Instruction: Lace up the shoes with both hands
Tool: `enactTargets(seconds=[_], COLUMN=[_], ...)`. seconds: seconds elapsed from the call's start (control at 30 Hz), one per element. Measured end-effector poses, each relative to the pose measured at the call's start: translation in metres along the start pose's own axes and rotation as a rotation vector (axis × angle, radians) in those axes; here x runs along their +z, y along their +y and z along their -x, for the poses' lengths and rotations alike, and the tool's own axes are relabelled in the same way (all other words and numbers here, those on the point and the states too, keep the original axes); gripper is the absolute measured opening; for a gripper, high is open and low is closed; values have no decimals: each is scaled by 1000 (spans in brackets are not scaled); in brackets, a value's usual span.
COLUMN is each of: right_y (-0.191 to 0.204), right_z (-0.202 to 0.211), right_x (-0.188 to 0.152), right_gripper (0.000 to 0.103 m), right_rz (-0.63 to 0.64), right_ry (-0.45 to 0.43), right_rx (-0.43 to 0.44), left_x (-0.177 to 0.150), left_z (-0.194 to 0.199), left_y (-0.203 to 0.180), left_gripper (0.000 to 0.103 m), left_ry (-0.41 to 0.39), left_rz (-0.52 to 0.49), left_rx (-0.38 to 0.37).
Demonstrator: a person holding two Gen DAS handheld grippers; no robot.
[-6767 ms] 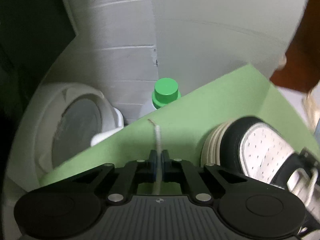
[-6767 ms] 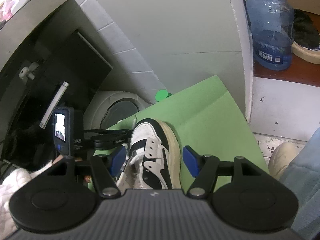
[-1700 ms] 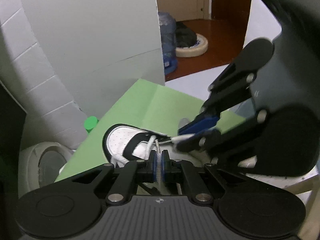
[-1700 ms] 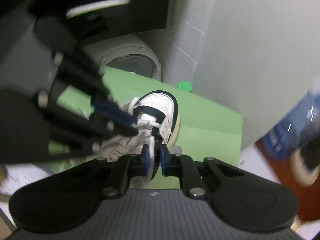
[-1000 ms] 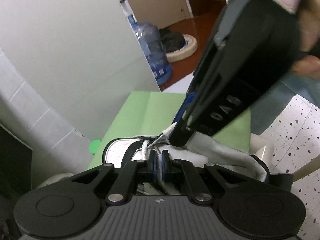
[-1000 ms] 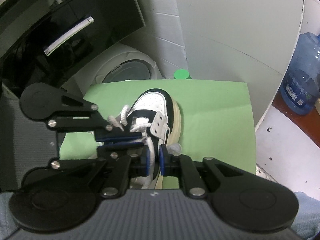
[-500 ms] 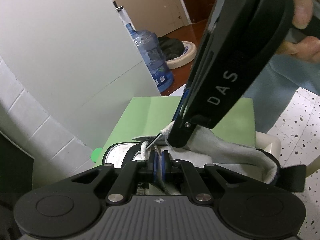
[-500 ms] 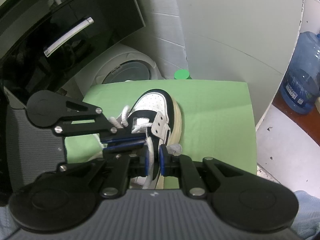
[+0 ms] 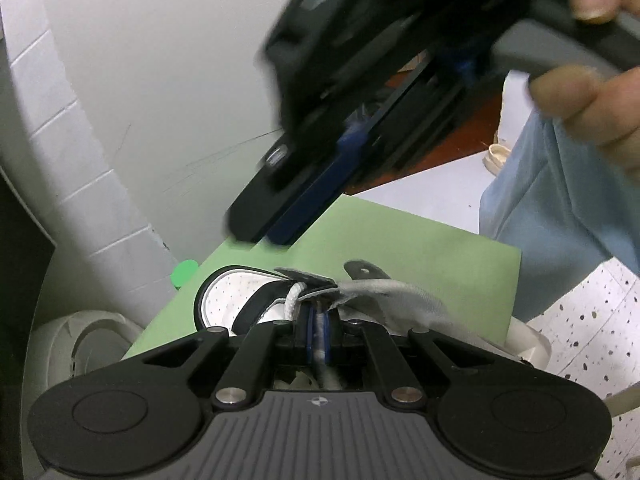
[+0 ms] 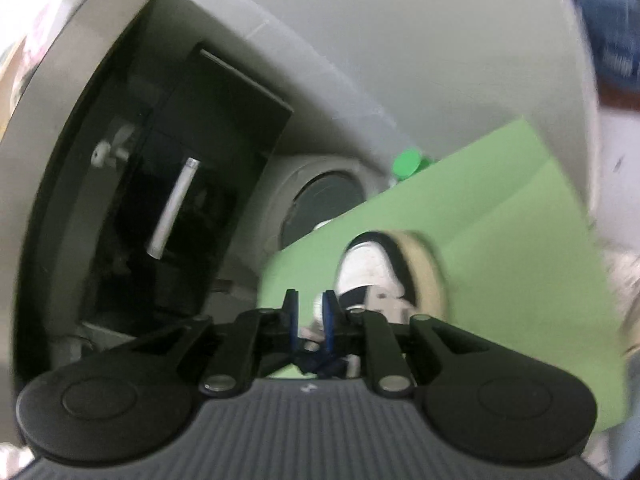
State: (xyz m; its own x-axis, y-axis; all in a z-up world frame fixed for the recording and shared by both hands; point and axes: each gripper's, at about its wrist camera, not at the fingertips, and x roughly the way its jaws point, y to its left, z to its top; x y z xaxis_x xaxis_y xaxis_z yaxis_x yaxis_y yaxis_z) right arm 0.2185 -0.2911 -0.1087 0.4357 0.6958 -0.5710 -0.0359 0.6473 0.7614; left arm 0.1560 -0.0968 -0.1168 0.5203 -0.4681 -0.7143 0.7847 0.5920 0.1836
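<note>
Green matting (image 9: 420, 248) on the desk carries the shoe (image 9: 224, 300) while the left claw (image 9: 318, 330) pinches its lace (image 9: 294, 300) and the right claw (image 10: 308, 320), jaws just parted and empty, hovers near, so mid-threading, re-gripping likely comes next.

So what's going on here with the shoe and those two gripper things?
A person is lacing a black-and-white shoe that sits on a green sheet, with a handheld gripper in each hand. The left gripper is shut on the white lace beside the tongue. The right gripper is up above the shoe, its jaws slightly apart and just opening, with nothing clearly held between them.
</note>
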Motion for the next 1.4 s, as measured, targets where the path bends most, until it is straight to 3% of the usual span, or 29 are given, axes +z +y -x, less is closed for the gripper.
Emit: enactTargets(seconds=[0.13,0.17,0.2,0.33,0.43,0.63,0.73,0.9,1.07,1.27,1.4], right_y=[-13,-16,-19,-27,-33,-27,-29,-34,-29,-7,-18], right_z=[-23,-24,-24,-18,-18,-20,-18,-11,-13,-16,-9], right_x=[3,2,2,0,-2,-4,-4,-2,-2,-6,-4], right_gripper=[12,4,3,5,5,5,5,6,6,2,1], right_rz=[-80,-91,-103,-121,-174,-143,-143,-169,-128,14,-74], right_ry=[56,61,65,43,41,39,39,50,53,47,20], right_rx=[-41,-54,-66,-130,-112,-125,-126,-103,-118,-192,-170], left_x=[-4,-5,-5,-4,-4,-1,0,3,4,5,3], left_z=[6,6,5,6,2,6,12,13,14,13,17], left_y=[2,1,0,-9,-12,-17,-13,0,1,8,15], left_gripper=[5,5,5,7,7,5,5,5,5,8,15], left_ry=[-1,-2,-2,3,16,21,2,-7,2,16,22], left_rz=[36,42,45,11,-15,-51,7,197,209,250,273], left_rx=[2,2,3,20,30,46,32,-32,-38,-40,-37])
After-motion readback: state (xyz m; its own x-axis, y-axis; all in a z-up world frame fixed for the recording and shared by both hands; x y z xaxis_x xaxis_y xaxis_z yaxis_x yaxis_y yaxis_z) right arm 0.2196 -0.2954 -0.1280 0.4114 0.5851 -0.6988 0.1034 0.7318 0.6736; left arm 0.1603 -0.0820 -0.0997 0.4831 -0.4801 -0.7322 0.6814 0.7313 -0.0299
